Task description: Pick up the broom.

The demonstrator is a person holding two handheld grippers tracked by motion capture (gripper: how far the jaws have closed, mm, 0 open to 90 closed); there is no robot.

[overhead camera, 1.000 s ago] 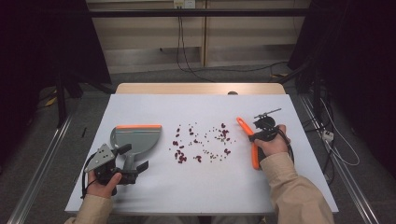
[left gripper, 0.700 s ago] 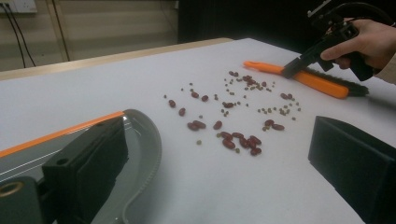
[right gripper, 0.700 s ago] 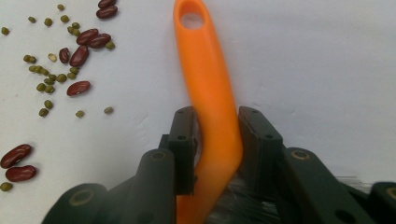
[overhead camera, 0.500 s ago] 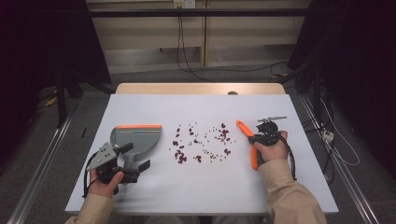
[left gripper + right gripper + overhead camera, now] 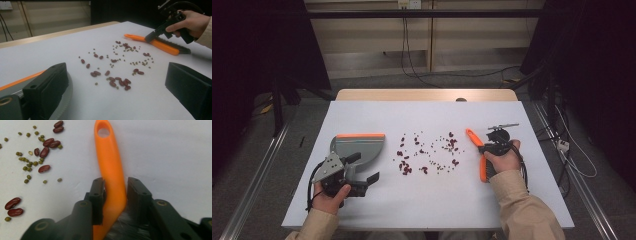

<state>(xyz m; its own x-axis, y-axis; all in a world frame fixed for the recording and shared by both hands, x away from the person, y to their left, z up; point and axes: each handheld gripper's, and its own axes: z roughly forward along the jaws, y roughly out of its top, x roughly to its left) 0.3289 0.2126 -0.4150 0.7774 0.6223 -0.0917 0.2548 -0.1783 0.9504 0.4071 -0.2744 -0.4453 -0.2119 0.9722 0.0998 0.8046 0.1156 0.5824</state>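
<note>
Now right tongs [image 5: 115,195] straddle the orange brush [image 5: 111,165] handle, not clamped; left tongs [image 5: 120,95] spread wide near the dustpan [image 5: 359,147], beans [image 5: 427,152] between on desk [image 5: 422,200].

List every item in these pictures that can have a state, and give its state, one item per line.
Brush: lying flat on the table, handle between the right claw's jaws.
Dustpan: resting on the table, no beans in it.
Beans: scattered loose between dustpan and brush.
Left claw: open, holding nothing.
Right claw: straddling the brush handle, left jaw touching, a small gap at the right.
</note>
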